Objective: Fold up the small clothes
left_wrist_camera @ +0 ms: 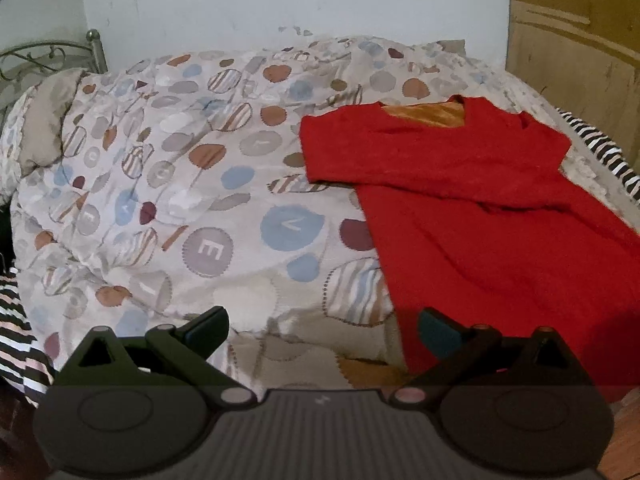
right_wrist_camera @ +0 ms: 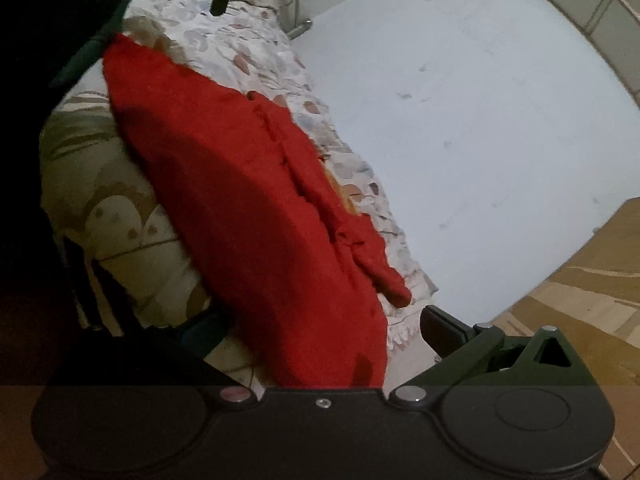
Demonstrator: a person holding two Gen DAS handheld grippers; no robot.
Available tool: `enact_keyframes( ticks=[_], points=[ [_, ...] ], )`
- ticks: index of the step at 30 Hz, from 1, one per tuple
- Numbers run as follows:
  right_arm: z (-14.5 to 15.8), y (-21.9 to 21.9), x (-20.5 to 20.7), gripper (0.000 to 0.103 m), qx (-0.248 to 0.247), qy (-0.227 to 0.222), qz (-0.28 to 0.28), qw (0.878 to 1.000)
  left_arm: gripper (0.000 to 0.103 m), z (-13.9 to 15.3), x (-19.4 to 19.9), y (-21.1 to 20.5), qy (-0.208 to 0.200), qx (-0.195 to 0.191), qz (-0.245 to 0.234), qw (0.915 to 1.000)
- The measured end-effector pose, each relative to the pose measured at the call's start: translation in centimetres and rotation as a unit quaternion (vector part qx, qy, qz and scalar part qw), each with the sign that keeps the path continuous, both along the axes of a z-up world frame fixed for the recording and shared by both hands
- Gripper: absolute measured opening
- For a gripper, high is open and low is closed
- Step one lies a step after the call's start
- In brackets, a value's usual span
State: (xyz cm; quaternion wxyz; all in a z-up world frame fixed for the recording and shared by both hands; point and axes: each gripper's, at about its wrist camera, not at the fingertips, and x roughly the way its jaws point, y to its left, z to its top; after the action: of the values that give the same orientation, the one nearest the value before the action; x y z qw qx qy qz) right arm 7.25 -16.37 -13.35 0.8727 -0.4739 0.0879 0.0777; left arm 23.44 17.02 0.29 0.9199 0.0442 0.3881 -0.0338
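Note:
A red knitted sweater (left_wrist_camera: 480,216) lies flat on the right part of the bed, one sleeve folded across its chest and an orange lining showing at the neck. My left gripper (left_wrist_camera: 322,330) is open above the bed's near edge, its right finger (left_wrist_camera: 438,330) over the sweater's lower left edge, nothing between the jaws. In the right wrist view the sweater (right_wrist_camera: 256,200) runs from upper left to bottom centre. My right gripper (right_wrist_camera: 320,332) is open, its jaws wide apart on either side of the sweater's near end. Its left finger is in shadow.
A duvet (left_wrist_camera: 192,184) with coloured circles covers the bed. A metal bedhead (left_wrist_camera: 48,56) stands at the far left, a wooden wardrobe (left_wrist_camera: 576,40) at the right, a white wall (right_wrist_camera: 460,100) behind. Striped black-and-white cloth (left_wrist_camera: 600,152) lies at the bed's edges. A dark green sleeve (right_wrist_camera: 80,20) hangs in the right wrist view's upper left.

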Motion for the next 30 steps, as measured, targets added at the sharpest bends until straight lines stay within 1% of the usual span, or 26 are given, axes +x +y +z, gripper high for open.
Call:
enact_keyframes(
  ticks=[3,6,8,9,10,11,14,16,17,18,19,21,23,25,27,28,30],
  points=[
    [-1.3,0.7,0.6,0.102,0.0,-0.022,-0.006,1.0,0.102,0.6,-0.8,-0.8,-0.005,-0.003,-0.011,0.9999],
    [-1.2,0.8,0.2,0.101,0.015,-0.044,-0.008,0.999,0.102,1.0,-1.5,-1.9,-0.01,-0.005,-0.036,0.9993],
    [-0.5,0.6,-0.3,0.094,0.03,-0.052,0.005,0.998,0.102,1.2,-2.0,-3.0,-0.005,-0.013,-0.067,0.9977],
    [0.0,0.6,-0.3,0.086,0.034,-0.055,0.01,0.998,0.102,1.2,-2.2,-3.6,-0.001,-0.019,-0.082,0.9964],
    [0.2,0.7,-0.2,0.082,0.03,-0.058,0.012,0.998,0.102,1.2,-2.4,-4.3,0.003,-0.026,-0.1,0.9947],
    [0.4,0.8,0.1,0.082,0.023,-0.056,0.014,0.998,0.102,1.1,-2.6,-4.8,0.006,-0.033,-0.112,0.9932],
    [0.4,1.3,1.1,0.08,0.006,-0.031,0.019,0.999,0.102,0.8,-3.2,-6.6,0.014,-0.053,-0.157,0.9861],
    [0.5,1.4,1.4,0.072,0.01,-0.022,0.025,0.999,0.102,0.4,-3.7,-7.7,0.016,-0.054,-0.188,0.9806],
    [0.7,1.4,1.6,0.068,0.015,-0.01,0.03,0.999,0.102,0.2,-4.1,-8.2,0.016,-0.051,-0.201,0.9781],
    [0.9,1.5,1.5,0.053,0.017,0.005,0.036,0.999,0.102,0.0,-4.5,-8.8,0.016,-0.048,-0.216,0.975],
    [1.3,1.5,1.6,0.032,0.021,0.029,0.044,0.998,0.102,-0.3,-4.9,-9.5,0.015,-0.043,-0.235,0.971],
    [2.7,1.7,1.9,0.016,0.039,0.075,0.056,0.995,0.102,-0.7,-5.7,-10.5,0.014,-0.036,-0.259,0.9651],
    [4.7,1.7,2.6,0.013,0.07,0.115,0.064,0.989,0.102,-1.3,-6.5,-11.6,0.014,-0.036,-0.283,0.9582],
    [7.4,1.2,3.8,0.01,0.121,0.158,0.068,0.978,0.102,-1.9,-7.2,-12.9,0.018,-0.034,-0.304,0.9518],
    [10.1,0.4,5.7,0.01,0.179,0.206,0.066,0.96,0.102,-2.5,-8.0,-14.3,0.016,-0.022,-0.318,0.9478],
    [11.2,0.1,6.9,0.01,0.204,0.235,0.06,0.949,0.102,-2.9,-8.3,-15.2,0.013,-0.009,-0.323,0.9463],
    [13.0,-0.4,8.9,0.01,0.245,0.28,0.045,0.927,0.102,-3.9,-8.5,-17.2,0.008,0.038,-0.323,0.9457]
  ],
)
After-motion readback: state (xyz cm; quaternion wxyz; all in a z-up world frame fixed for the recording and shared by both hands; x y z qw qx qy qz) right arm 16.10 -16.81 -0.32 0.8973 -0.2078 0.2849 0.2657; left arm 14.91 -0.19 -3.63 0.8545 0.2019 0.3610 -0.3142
